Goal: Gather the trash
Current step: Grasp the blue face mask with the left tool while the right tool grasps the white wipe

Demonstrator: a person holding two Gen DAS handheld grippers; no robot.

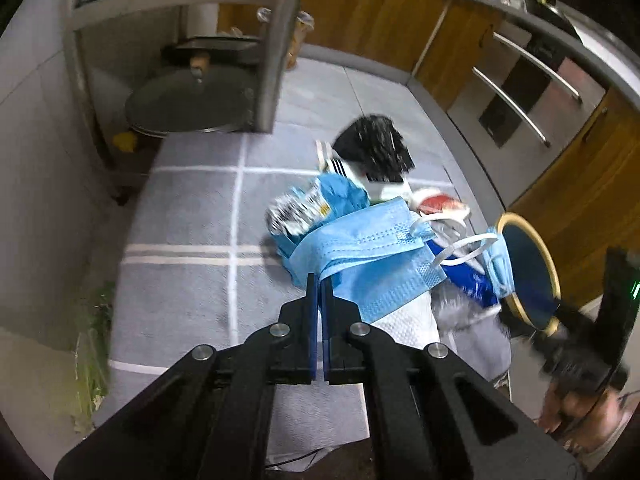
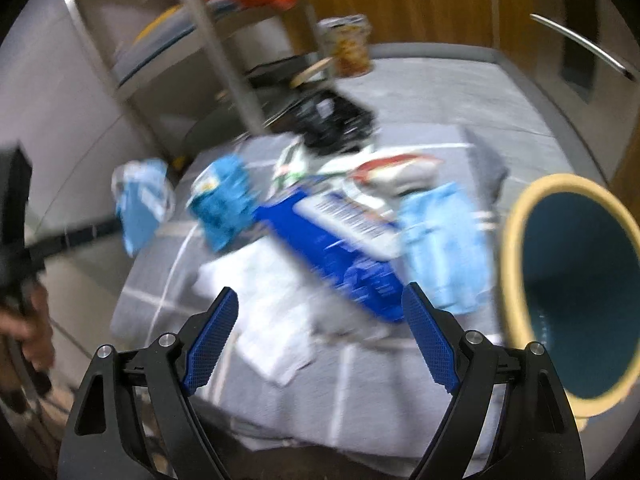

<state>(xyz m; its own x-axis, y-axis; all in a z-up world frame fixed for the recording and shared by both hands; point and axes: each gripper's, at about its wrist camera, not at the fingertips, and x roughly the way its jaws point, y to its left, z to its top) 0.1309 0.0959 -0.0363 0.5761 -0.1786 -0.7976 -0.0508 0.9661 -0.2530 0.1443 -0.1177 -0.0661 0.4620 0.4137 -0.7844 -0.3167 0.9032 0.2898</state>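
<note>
Left wrist view: left gripper (image 1: 320,280) is clenched on a blue mask (image 1: 360,248) above the trash pile, with the bin (image 1: 554,276) lying to its right. Right gripper (image 2: 320,312) hangs released, nearer the bin (image 2: 516,220), which lies mouth toward it

Left gripper (image 1: 320,280) is clamped tight, its 2 blue-padded fingers (image 1: 311,300) pressed nearly flat together with only a thin sliver of light blue material pinched at the tips, black linkage arms folded inward behind them. Seen from the right wrist view, that same left gripper (image 2: 116,220) reaches in from the left edge, gripped by a bare hand (image 2: 24,336) low at the frame edge, blurred. Right gripper (image 2: 320,300) is spread wide, 2 textured blue pads (image 2: 430,340) angled outward, nothing between them. In the left wrist view it sits at the right edge (image 1: 576,336), blurred.
</note>
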